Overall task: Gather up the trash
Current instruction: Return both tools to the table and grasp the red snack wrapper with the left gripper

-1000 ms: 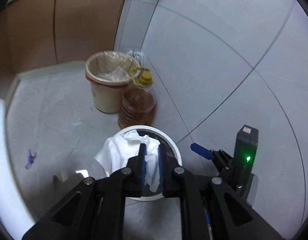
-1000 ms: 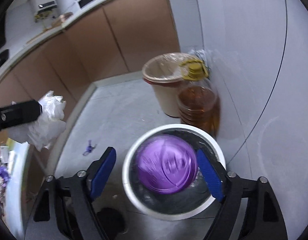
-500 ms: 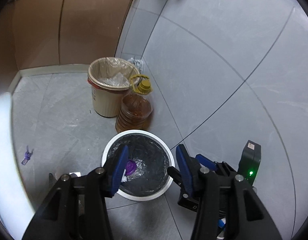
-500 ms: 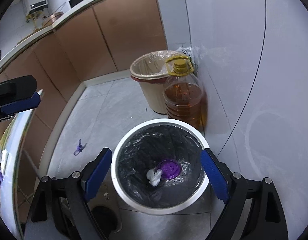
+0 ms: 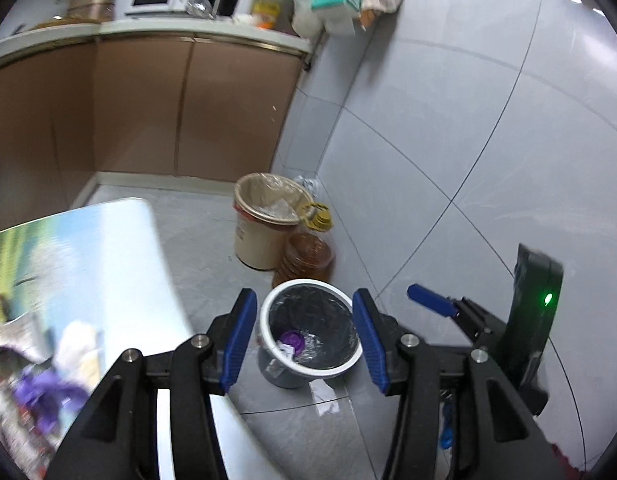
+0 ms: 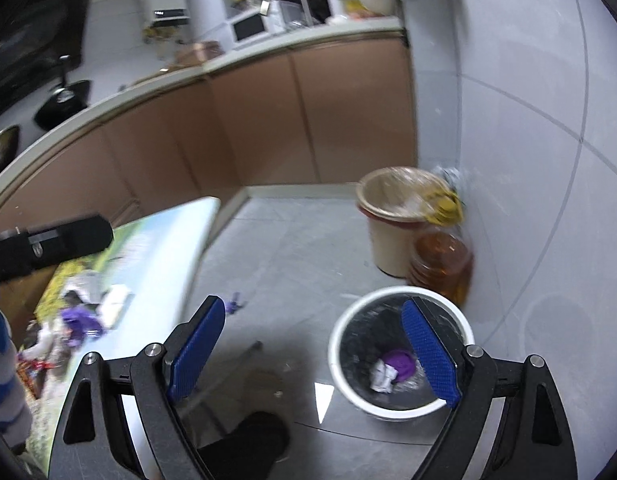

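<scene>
since a second ago the white tissue [image 6: 382,376] and purple lid [image 6: 400,362] are dropped into the white bin [image 6: 400,294]. the left gripper [image 5: 302,344] and right gripper [image 6: 312,350] are held apart and empty, raised away. more litter [image 6: 78,320] on the table [image 6: 168,236] is probably to be fetched next.

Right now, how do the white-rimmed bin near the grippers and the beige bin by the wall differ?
The white-rimmed bin has a dark liner; the beige bin has a pale, tan liner. The white-rimmed bin holds a purple lid and a crumpled white tissue; the beige bin shows only clear plastic scraps. The beige bin stands farther back, touching the oil jug; the white-rimmed bin stands nearer, in front of that jug. Both are round, upright, open-topped and lined.
</scene>
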A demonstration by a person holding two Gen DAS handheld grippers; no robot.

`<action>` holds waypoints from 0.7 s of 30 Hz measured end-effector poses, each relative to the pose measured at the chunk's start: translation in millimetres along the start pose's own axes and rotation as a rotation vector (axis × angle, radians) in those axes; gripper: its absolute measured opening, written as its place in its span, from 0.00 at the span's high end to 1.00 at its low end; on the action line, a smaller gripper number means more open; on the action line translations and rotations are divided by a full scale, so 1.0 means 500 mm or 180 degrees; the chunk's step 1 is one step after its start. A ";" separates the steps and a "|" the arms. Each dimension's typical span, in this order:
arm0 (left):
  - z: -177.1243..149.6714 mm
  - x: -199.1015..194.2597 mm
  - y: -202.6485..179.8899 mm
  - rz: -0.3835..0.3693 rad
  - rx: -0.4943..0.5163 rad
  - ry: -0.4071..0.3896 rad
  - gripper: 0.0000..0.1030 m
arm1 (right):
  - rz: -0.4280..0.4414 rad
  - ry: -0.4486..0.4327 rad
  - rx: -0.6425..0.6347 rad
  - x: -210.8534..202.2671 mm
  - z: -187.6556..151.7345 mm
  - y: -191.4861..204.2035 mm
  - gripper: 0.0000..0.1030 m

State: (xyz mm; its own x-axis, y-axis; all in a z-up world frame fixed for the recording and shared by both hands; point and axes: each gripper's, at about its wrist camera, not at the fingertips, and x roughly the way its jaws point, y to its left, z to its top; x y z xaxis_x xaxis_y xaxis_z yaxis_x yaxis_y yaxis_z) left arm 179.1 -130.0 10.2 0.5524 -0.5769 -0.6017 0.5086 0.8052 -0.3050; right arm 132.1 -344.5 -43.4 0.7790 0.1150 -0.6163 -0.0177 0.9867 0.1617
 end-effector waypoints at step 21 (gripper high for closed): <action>-0.234 -0.407 0.308 0.1216 -0.0417 -0.0456 0.54 | 0.0837 0.0055 -0.0752 -0.087 -0.013 0.363 0.20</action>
State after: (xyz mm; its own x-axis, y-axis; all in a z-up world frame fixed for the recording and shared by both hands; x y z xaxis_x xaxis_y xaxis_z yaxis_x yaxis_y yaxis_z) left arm 67.7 127.4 -0.6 0.7757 -0.2395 -0.5839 0.1665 0.9701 -0.1768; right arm 90.8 -169.8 7.7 0.7179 0.3685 -0.5906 -0.3623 0.9222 0.1350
